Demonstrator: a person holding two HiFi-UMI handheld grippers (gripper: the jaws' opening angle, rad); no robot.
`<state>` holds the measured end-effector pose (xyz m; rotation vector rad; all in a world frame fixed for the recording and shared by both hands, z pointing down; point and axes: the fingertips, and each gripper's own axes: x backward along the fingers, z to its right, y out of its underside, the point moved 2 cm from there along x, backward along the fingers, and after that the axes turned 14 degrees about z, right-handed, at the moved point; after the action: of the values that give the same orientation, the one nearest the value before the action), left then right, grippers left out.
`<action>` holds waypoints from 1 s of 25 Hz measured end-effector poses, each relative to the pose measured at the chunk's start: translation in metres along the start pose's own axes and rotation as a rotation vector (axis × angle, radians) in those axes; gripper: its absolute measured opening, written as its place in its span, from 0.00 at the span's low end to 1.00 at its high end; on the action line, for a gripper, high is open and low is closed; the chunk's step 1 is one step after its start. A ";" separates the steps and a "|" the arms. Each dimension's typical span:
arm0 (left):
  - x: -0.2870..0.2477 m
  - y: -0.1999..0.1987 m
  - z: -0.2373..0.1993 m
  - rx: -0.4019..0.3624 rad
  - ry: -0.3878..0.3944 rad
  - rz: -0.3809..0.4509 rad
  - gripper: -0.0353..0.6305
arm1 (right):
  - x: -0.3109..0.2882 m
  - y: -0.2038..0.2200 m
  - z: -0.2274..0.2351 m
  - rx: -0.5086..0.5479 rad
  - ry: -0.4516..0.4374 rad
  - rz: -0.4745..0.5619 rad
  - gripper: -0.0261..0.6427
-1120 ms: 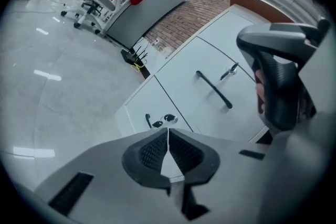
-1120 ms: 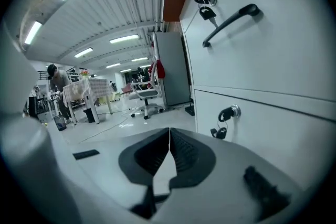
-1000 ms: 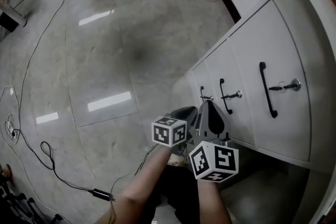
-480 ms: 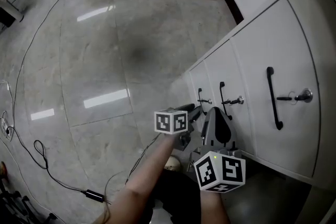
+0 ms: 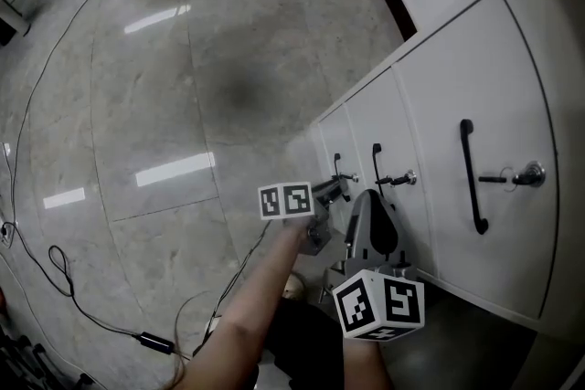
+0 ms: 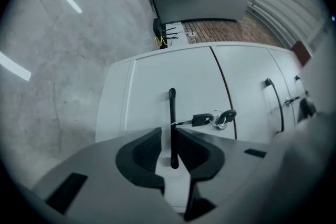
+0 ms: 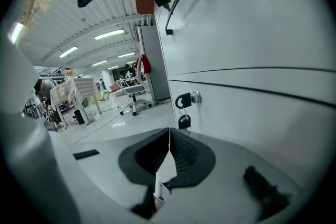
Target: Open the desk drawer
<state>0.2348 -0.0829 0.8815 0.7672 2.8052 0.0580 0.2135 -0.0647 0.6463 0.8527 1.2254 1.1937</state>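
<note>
The left gripper [image 6: 168, 136] has its 2 fingers [image 6: 140, 153] either side of the handle [image 6: 171, 107], low on that black bar. The handle sits on the white drawer [image 6: 152, 78]. The jaws have just been closing. 1 finger looks against the bar and the other shows a thin gap, so it is not gripped. Keys [image 6: 219, 117] hang just beside the handle. The right gripper [image 7: 169, 139] is clenched on nothing.

Three drawers [image 5: 498, 78] [image 5: 388, 119] [image 5: 329, 137]; three handles [image 5: 471, 176] [image 5: 376, 164] [image 5: 337, 165]; two grippers [image 5: 338, 189] [image 5: 365, 199]
</note>
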 end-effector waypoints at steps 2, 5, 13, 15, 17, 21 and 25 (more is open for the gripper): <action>-0.001 0.000 0.004 0.020 0.044 0.009 0.10 | 0.001 0.000 0.000 0.000 0.000 -0.003 0.06; -0.001 0.001 0.007 -0.014 0.054 0.003 0.09 | 0.001 0.000 0.000 0.005 0.003 -0.002 0.06; 0.000 0.000 0.007 -0.034 0.011 -0.066 0.09 | 0.001 -0.002 -0.006 0.025 0.021 0.002 0.06; 0.000 0.000 0.007 -0.037 0.002 -0.076 0.09 | 0.000 -0.006 -0.010 0.012 0.017 0.027 0.06; 0.000 0.000 0.007 -0.033 -0.008 -0.078 0.09 | -0.001 -0.007 -0.013 0.016 0.010 0.032 0.06; 0.004 0.000 0.008 -0.043 -0.014 -0.076 0.09 | -0.001 -0.003 -0.014 -0.026 0.015 0.025 0.06; 0.012 -0.002 0.005 -0.044 -0.017 -0.061 0.09 | -0.001 0.000 -0.017 -0.015 0.002 0.017 0.06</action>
<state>0.2253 -0.0786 0.8738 0.6687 2.7992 0.1026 0.1966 -0.0676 0.6437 0.8524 1.2114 1.2169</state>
